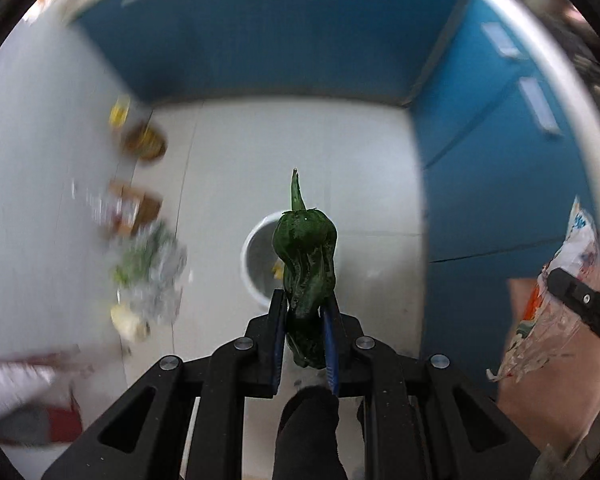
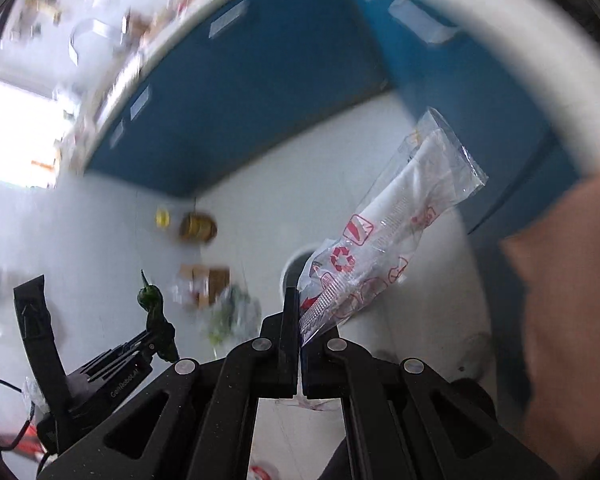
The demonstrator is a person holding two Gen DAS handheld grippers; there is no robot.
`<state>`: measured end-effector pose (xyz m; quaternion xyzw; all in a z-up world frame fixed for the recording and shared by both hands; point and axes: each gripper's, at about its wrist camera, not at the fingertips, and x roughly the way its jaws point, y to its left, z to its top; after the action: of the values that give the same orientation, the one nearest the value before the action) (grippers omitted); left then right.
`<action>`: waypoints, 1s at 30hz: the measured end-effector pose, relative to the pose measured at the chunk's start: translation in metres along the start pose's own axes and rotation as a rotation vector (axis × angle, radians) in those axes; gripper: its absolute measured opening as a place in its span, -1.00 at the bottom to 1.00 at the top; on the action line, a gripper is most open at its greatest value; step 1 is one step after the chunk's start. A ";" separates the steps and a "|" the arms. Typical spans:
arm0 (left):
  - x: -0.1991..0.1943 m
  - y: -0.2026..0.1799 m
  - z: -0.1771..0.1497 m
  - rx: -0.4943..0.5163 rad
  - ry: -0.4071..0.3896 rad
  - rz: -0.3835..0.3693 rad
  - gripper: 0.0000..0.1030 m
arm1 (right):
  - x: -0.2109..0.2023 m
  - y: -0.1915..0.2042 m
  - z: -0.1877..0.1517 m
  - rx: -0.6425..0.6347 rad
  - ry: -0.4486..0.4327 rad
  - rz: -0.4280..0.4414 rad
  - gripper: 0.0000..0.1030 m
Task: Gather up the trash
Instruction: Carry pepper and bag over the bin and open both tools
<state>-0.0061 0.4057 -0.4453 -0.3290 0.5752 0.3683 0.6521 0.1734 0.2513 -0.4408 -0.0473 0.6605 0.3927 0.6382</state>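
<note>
My left gripper [image 1: 305,304] is shut on a dark green wrinkled pepper [image 1: 306,256], held stem up above a white round bin [image 1: 252,264] on the floor. My right gripper [image 2: 300,312] is shut on a clear plastic wrapper with red print [image 2: 384,240], which sticks up to the right above the same bin [image 2: 294,268]. The left gripper with the pepper [image 2: 154,308] shows at the lower left of the right wrist view. The wrapper [image 1: 556,304] shows at the right edge of the left wrist view.
Blurred litter lies on the white floor at the left: a yellow-brown round item [image 1: 144,142], a brown box [image 1: 134,210], crumpled clear and green wrapping [image 1: 152,276]. Blue cabinet fronts [image 1: 280,40] stand behind and to the right.
</note>
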 end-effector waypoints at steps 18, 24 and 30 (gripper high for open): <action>0.410 0.124 -0.033 -0.385 0.399 -0.188 -0.72 | 0.501 -0.076 -0.039 -0.125 0.472 0.184 -1.00; 0.430 0.116 -0.021 -0.391 0.398 -0.242 -0.66 | 0.539 -0.084 -0.022 -0.134 0.509 0.193 -0.98; 0.417 0.126 -0.018 -0.429 0.378 -0.226 0.38 | 0.527 -0.084 -0.015 -0.128 0.520 0.167 0.00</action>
<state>-0.0957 0.4979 -0.8615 -0.5836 0.5553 0.3387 0.4861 0.1129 0.4161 -0.9446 -0.1319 0.7775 0.4597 0.4083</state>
